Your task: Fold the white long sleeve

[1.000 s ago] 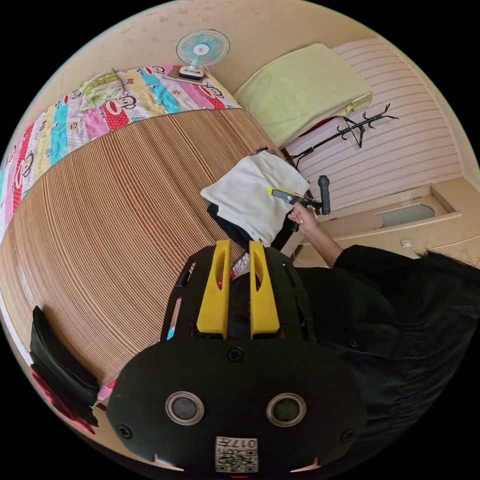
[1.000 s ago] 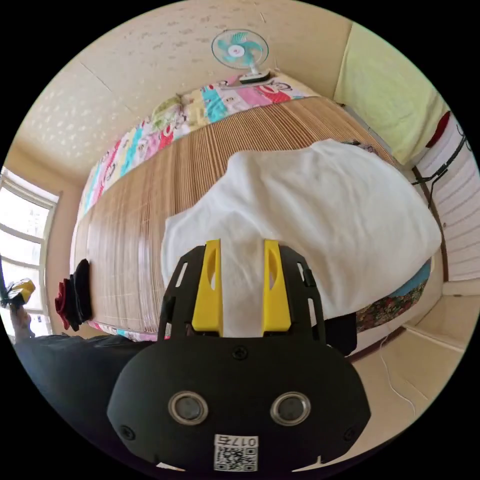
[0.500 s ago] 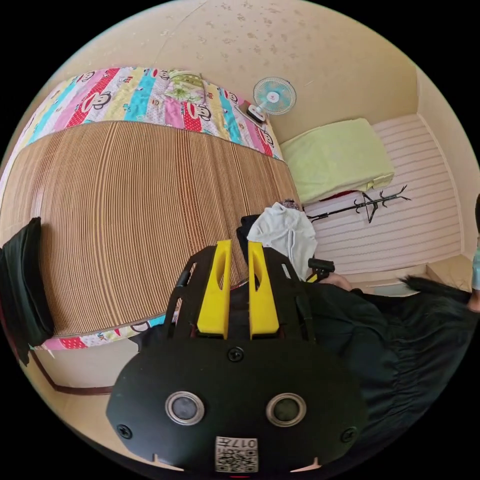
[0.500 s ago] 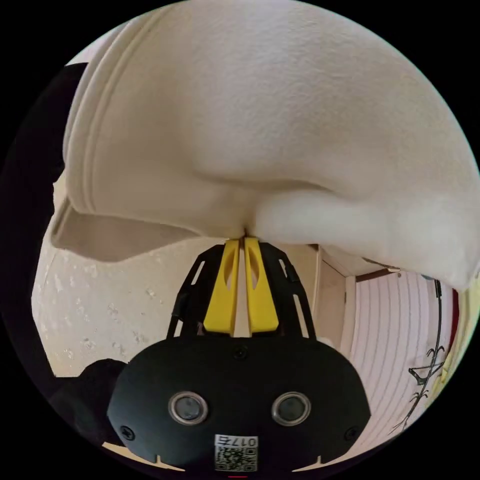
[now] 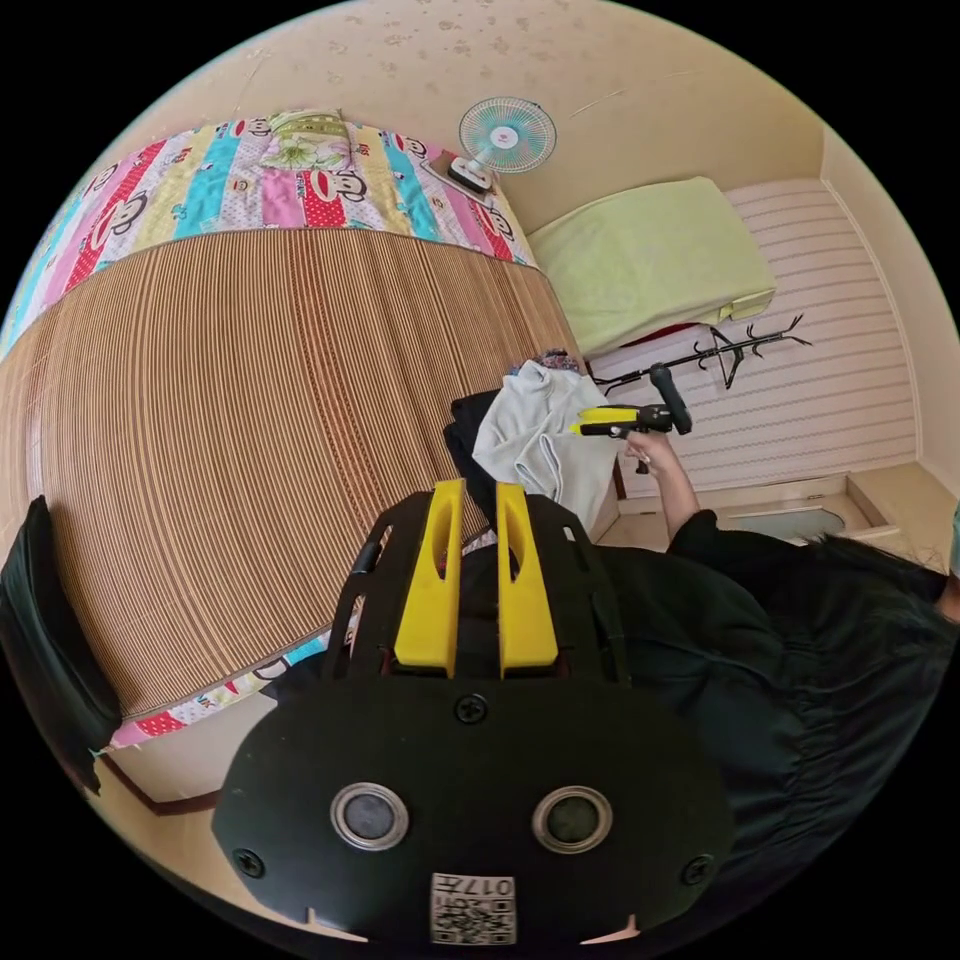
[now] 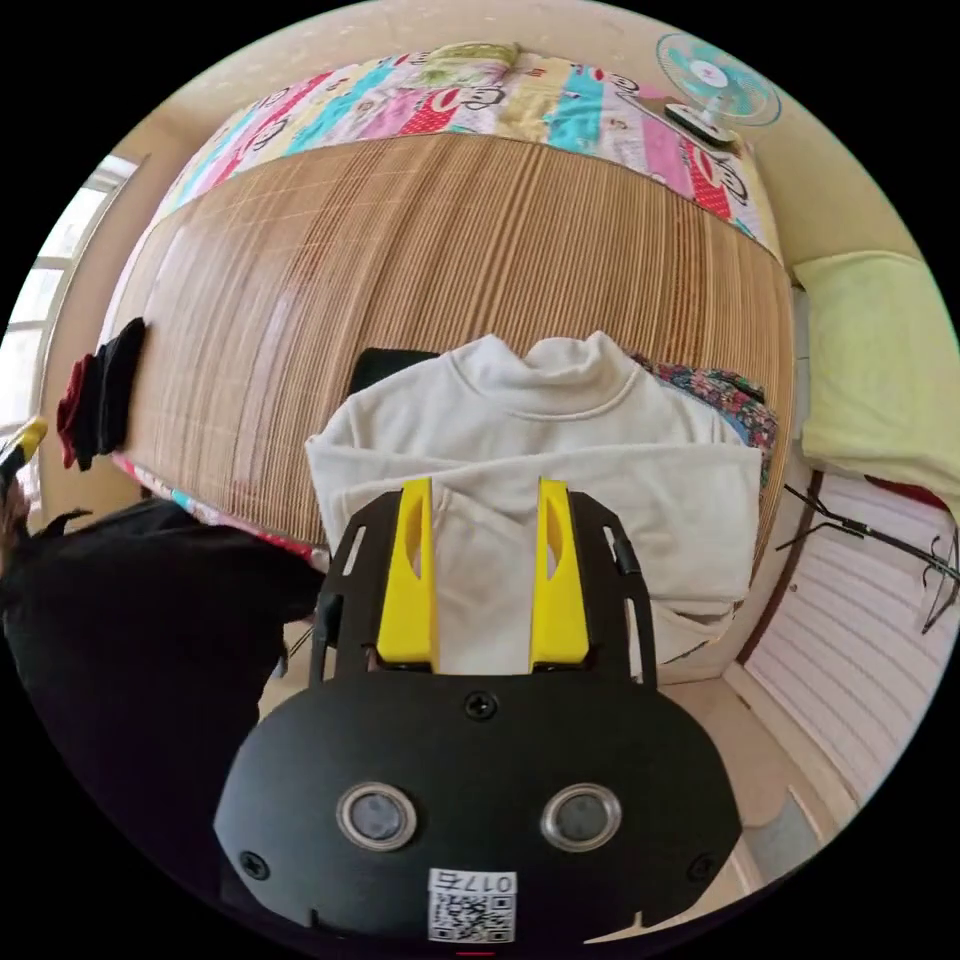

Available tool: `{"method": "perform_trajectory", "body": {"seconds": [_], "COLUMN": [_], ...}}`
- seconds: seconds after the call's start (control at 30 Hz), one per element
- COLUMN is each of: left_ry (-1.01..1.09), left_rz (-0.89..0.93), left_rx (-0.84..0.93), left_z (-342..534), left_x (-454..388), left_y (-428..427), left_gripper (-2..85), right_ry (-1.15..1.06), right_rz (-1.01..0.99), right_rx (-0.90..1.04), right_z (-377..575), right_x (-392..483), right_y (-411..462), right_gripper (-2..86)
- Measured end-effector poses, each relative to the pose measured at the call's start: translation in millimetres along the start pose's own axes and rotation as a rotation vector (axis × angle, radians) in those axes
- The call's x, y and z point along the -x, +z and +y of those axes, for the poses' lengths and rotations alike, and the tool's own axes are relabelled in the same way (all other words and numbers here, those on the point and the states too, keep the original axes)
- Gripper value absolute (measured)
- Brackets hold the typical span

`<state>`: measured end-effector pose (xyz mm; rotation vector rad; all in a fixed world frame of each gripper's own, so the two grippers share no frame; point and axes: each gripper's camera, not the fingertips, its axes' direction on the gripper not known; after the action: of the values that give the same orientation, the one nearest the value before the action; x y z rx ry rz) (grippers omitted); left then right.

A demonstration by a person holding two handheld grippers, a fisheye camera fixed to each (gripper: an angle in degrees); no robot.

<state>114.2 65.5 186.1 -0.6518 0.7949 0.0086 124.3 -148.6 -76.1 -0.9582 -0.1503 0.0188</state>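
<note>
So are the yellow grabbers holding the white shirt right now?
No. The right gripper is open above the white shirt, and the left gripper holds nothing.

In my left gripper view, a bamboo mat [image 5: 250, 420] covered the bed at left; a fan [image 5: 505, 135] stood top centre against a beige wall [image 5: 600, 60], a coat rack [image 5: 735, 350] at right.

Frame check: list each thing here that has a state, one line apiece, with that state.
White long sleeve: lying on the mat's corner, sleeves folded across the front, collar away from the camera.
Right claw: open, above the shirt, gripping nothing.
Left claw: narrowly open, empty.
Fan: whether running, cannot tell.
</note>
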Motion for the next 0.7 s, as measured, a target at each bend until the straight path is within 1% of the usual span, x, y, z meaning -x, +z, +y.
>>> {"method": "perform_trajectory", "body": {"seconds": [0.03, 0.07, 0.1, 0.13, 0.23, 0.3, 0.33, 0.4, 0.43, 0.5, 0.53, 0.6, 0.63, 0.7], "left_ry": [-0.007, -0.010, -0.015, -0.017, -0.009, -0.002, 0.005, 0.022, 0.040, 0.090, 0.135, 0.218, 0.277, 0.359], "left_rz": [0.015, 0.021, 0.030, 0.030, 0.006, 0.012, 0.047, 0.117, 0.148, 0.167, 0.174, 0.198, 0.221, 0.262], "left_rx": [-0.005, -0.008, -0.014, -0.019, -0.034, -0.041, -0.039, -0.033, -0.033, -0.026, -0.014, 0.016, 0.040, 0.070], "left_z": [-2, -2, -3, -2, 2, 6, 7, 6, 3, -6, -14, -30, -42, -60], "left_x": [1, 1, 2, 2, 1, 1, 2, 1, -3, -15, -28, -53, -72, -102], "left_y": [1, 2, 2, 1, -6, -10, -11, -12, -12, -14, -13, -11, -8, -4], "left_gripper": [6.1, 6.1, 6.1, 6.1, 6.1, 6.2, 6.2, 6.4, 7.0, 8.3, 9.4, 11.0, 11.9, 12.7], "right_ry": [0.047, 0.124, 0.202, 0.226, 0.328, 0.369, 0.381, 0.413, 0.408, 0.378, 0.370, 0.265, 0.228, 0.050], "right_rz": [-0.017, -0.093, -0.099, -0.090, -0.210, -0.348, -0.393, -0.559, -0.581, -0.620, -0.635, -0.698, -0.717, -0.788], "right_rx": [0.002, 0.057, 0.046, 0.030, -0.049, -0.217, -0.268, -0.484, -0.536, -0.728, -0.769, -0.954, -1.003, -1.192], "right_z": [-5, -12, -10, -7, 18, 75, 94, 179, 201, 278, 294, 347, 358, 396], "right_x": [2, 6, 9, 10, 2, -9, -13, -26, -27, -25, -25, -18, -15, 4], "right_y": [17, 58, 81, 84, 62, 32, 24, -10, -20, -57, -66, -100, -108, -143], "right_gripper": [12.0, 11.3, 10.4, 9.6, 3.4, 1.9, 1.7, 1.1, 1.0, 0.8, 0.8, 0.7, 0.8, 0.9]}}
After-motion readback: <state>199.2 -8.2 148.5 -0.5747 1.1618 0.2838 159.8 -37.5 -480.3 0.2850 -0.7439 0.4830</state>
